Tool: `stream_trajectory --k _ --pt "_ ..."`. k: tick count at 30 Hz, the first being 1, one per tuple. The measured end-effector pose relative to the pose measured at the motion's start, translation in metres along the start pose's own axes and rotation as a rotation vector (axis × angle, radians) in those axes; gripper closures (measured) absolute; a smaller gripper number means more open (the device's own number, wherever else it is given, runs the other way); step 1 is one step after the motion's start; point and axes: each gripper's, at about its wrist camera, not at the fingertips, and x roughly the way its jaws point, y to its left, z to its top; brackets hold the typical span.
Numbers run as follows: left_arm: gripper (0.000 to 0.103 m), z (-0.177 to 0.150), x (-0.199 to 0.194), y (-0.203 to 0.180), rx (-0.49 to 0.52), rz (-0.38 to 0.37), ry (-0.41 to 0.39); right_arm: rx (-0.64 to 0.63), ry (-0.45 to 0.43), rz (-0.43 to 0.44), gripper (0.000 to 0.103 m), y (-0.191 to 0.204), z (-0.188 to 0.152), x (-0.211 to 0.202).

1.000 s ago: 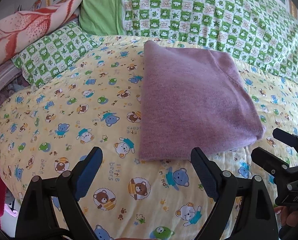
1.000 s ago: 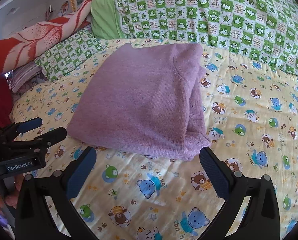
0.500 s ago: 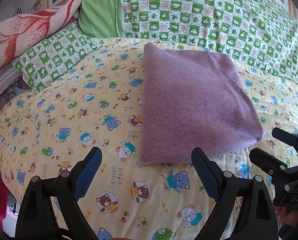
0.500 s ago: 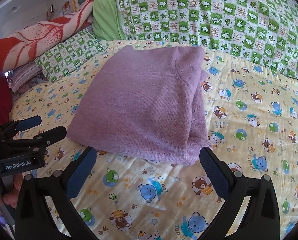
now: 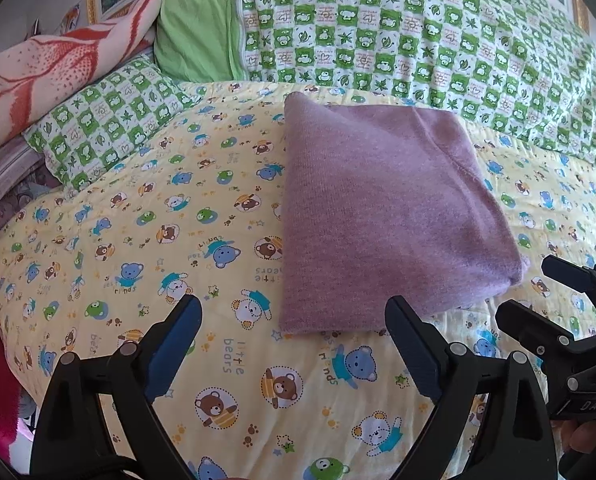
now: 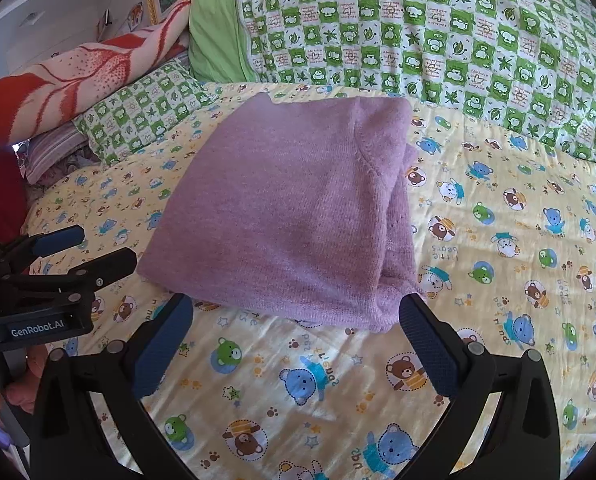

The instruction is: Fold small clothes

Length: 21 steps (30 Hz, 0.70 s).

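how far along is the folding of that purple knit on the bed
Looks essentially done: the purple knit lies as a compact folded rectangle on the bear-print quilt. Nothing is in hand: the left gripper and right gripper are both open and clear of it. At most, tidy the layered right edge.

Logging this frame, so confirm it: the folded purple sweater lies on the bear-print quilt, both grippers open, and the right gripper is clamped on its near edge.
Wrong on the clamp. In the right wrist view the right gripper is open and holds nothing; the purple sweater lies just beyond its fingertips on the bear-print quilt. The left gripper is open too.
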Motion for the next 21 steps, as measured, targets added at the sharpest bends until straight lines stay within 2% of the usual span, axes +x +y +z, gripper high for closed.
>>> stream_trajectory --k 21 --pt "0.009 0.0023 0.0008 0.0007 0.020 -0.014 0.001 -0.001 -0.013 0.014 0.000 0.0041 0.0028 -0.0029"
